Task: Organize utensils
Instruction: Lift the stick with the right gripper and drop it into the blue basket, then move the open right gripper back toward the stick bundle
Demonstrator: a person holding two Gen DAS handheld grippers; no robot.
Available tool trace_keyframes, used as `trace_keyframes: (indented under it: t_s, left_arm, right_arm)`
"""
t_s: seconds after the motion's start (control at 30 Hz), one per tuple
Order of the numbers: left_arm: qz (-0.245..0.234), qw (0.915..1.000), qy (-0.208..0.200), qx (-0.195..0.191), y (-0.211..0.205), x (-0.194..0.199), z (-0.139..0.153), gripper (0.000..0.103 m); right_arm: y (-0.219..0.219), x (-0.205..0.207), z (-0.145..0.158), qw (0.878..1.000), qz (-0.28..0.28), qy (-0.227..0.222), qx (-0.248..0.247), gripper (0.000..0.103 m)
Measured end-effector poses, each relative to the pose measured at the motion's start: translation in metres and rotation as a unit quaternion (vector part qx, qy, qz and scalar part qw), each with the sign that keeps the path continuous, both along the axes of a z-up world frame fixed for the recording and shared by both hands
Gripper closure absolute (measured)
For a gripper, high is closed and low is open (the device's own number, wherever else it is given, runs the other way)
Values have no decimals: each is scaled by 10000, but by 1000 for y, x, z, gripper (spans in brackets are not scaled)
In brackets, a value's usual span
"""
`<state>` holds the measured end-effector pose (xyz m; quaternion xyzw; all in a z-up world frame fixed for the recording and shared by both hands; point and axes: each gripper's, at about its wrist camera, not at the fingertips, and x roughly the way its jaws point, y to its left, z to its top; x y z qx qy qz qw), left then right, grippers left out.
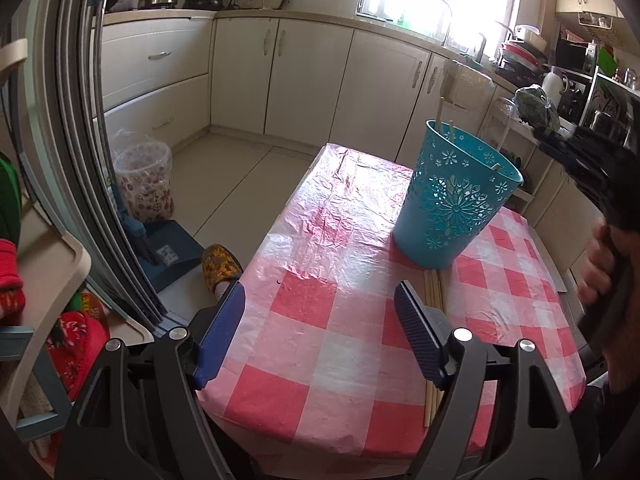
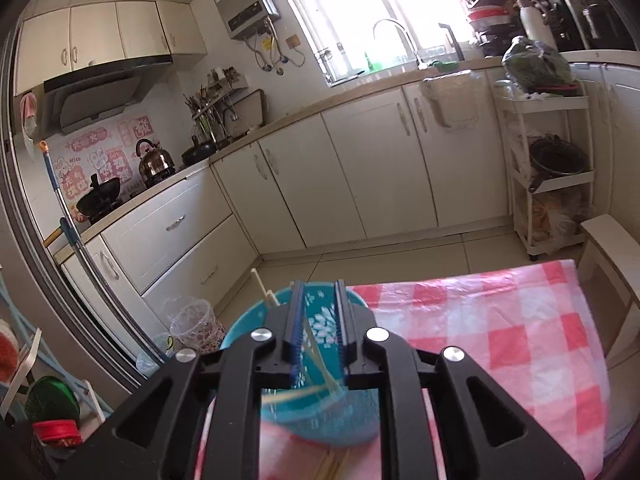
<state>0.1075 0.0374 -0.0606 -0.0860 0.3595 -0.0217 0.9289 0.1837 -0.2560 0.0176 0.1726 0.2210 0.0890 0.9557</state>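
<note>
Left gripper (image 1: 320, 320): jaws spread wide, nothing between, low over checked tablecloth (image 1: 320, 360). Loose chopsticks (image 1: 434, 292) lie on cloth beside its right finger. Right gripper (image 2: 318, 320): jaws slightly apart above teal basket (image 2: 248, 320); blurred chopsticks (image 2: 320, 360) slant between them, contact unclear.

Kitchen: cream cabinets (image 2: 384, 168) ran in an L under a beige countertop (image 2: 280, 120). Bright window (image 2: 360, 4) over the tap, overexposed. Floor (image 1: 224, 176) pale tile. Kettle (image 2: 154, 158) and wok (image 2: 100, 200) sat on the hob; white trolley (image 2: 548, 176) stood at the wall.
</note>
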Motion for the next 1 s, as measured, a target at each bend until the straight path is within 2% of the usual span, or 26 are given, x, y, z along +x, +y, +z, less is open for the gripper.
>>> trace_keyframes:
  t_s: [0.23,0.4,0.5,0.7,1.0]
  left_arm:
    - [-27,9995,-209,240,-5,-19,19,25]
    - [-67,9984,-347,435,-12,-33,29,23]
    - [-116,9976,-421,536,-18,-40,34,22]
    - [-149,9958,-546,724,-20,-52,41,18]
    - [-45,9970,-326,695,-8,-50,34,17]
  right_arm:
    - [-5,-95,-24,9991,-328,270,-66,76]
    - [0,-123,-56,9960,-309,823,-174,76]
    - [2,-125,-74,9926,-227,1177,-179,76]
    - [25,-113,-94,9874,110,1505,-469,76]
    - [56,-68,-132,9770,330,2025,-586,79]
